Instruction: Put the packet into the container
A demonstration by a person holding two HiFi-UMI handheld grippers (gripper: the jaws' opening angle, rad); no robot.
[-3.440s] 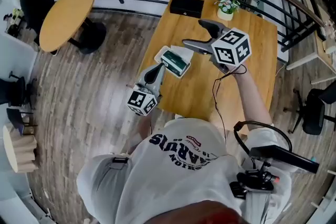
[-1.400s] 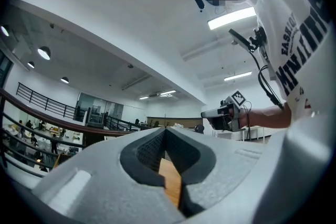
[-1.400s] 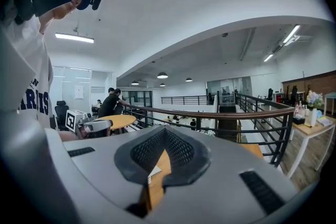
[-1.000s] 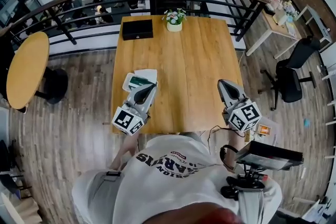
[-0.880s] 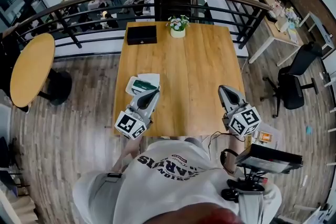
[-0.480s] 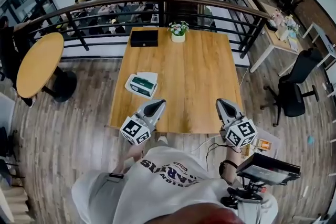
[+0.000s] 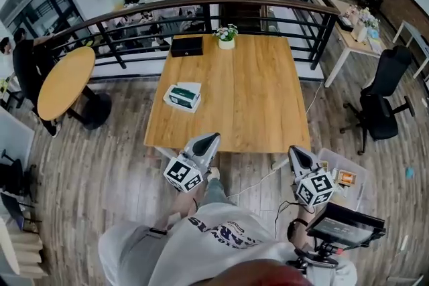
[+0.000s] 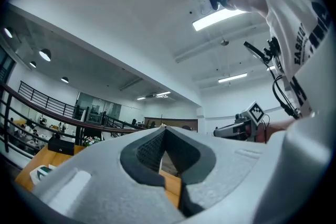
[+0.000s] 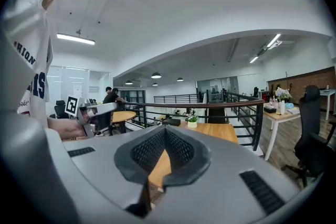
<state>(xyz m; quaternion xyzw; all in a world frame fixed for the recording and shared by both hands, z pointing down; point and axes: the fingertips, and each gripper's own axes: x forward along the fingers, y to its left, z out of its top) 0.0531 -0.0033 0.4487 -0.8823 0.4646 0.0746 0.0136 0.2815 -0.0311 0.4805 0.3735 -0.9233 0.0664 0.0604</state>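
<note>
A green packet (image 7: pixel 185 94) lies inside the white container (image 7: pixel 194 86) on the left part of the wooden table (image 7: pixel 248 97). My left gripper (image 7: pixel 214 136) is shut and empty. It hangs just off the table's near edge, well short of the container. My right gripper (image 7: pixel 293 150) is also shut and empty, and it hangs off the near right corner. In the left gripper view the pads (image 8: pixel 152 147) meet with nothing between them, and the container (image 8: pixel 43 171) shows low at the left. In the right gripper view the pads (image 9: pixel 152 149) are also pressed together, empty.
A black box (image 7: pixel 186 45) and a small flower pot (image 7: pixel 226 36) stand at the table's far edge, before a curved railing (image 7: pixel 221 5). A round table (image 7: pixel 65 82) stands to the left and an office chair (image 7: pixel 383 104) to the right. A bin of items (image 7: pixel 343 177) sits on the floor.
The person has stepped back from the table. Both grippers have drawn away from over the tabletop to beyond its near edge. The packet stays in the container.
</note>
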